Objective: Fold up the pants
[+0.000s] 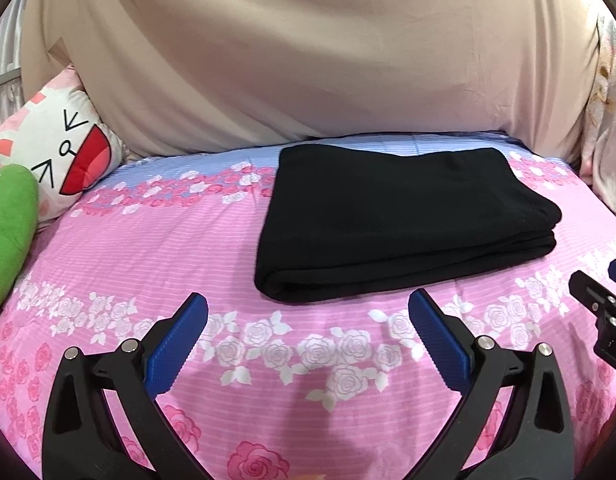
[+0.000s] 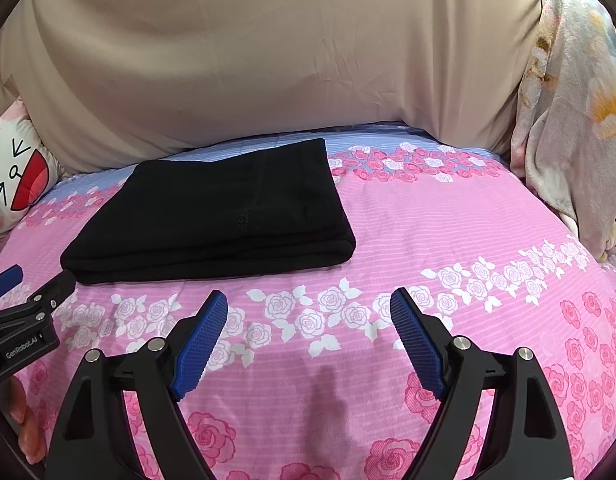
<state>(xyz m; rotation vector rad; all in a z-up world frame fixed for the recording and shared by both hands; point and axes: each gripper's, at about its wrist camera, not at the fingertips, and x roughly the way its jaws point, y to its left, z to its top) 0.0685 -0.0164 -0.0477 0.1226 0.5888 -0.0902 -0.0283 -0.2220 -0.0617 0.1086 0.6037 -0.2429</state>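
Ahead of our blue-padded black left gripper and right gripper we see plain black folded pants on a pink bedsheet printed with white and pink roses, blue-banded beyond; beige fabric behind.

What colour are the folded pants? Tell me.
Plain black pants, with no pattern; the right wrist view shows them best.
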